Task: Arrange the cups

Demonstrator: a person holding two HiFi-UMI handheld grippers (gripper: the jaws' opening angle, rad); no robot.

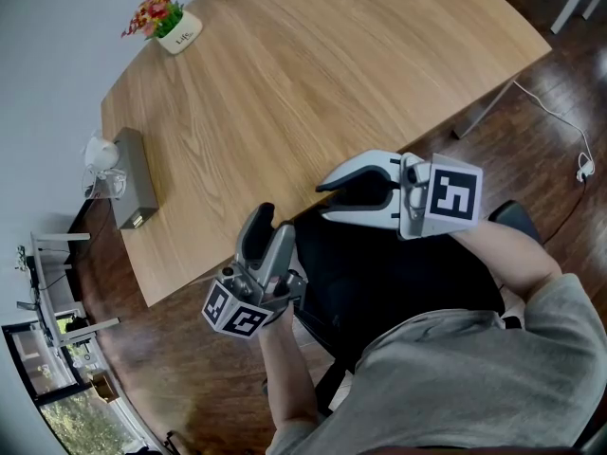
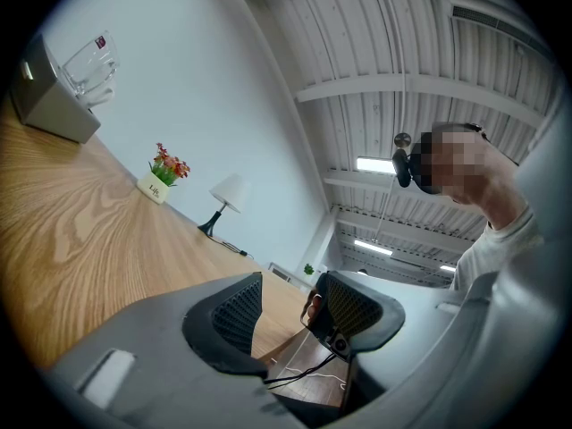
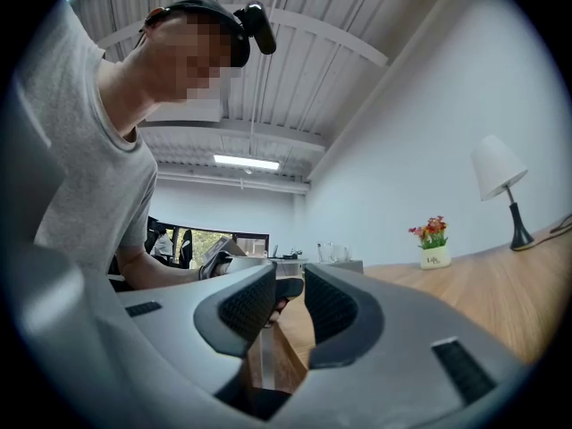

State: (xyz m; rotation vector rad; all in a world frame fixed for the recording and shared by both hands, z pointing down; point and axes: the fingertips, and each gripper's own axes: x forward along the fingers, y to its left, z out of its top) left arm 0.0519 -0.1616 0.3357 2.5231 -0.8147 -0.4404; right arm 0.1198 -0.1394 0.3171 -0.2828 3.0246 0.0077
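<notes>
Clear glass cups (image 1: pixel 106 171) stand on a grey box (image 1: pixel 137 183) at the left edge of the wooden table (image 1: pixel 313 74). The left gripper view shows them at its upper left, cups (image 2: pixel 89 61) on the box (image 2: pixel 54 105); the right gripper view shows them far off and small (image 3: pixel 332 253). My left gripper (image 1: pixel 273 224) hovers off the table's near edge, far from the cups; its jaws stand apart with nothing between them (image 2: pixel 290 307). My right gripper (image 1: pixel 330 202) is beside it, pointing left along the table edge, its jaws (image 3: pixel 290 302) narrowly apart and empty.
A small white pot of flowers (image 1: pixel 171 22) stands at the table's far corner. A white lamp (image 2: pixel 228 195) stands further along the table. A black chair seat (image 1: pixel 398 273) lies below the grippers. A white cable (image 1: pixel 560 121) runs over the wooden floor at the right.
</notes>
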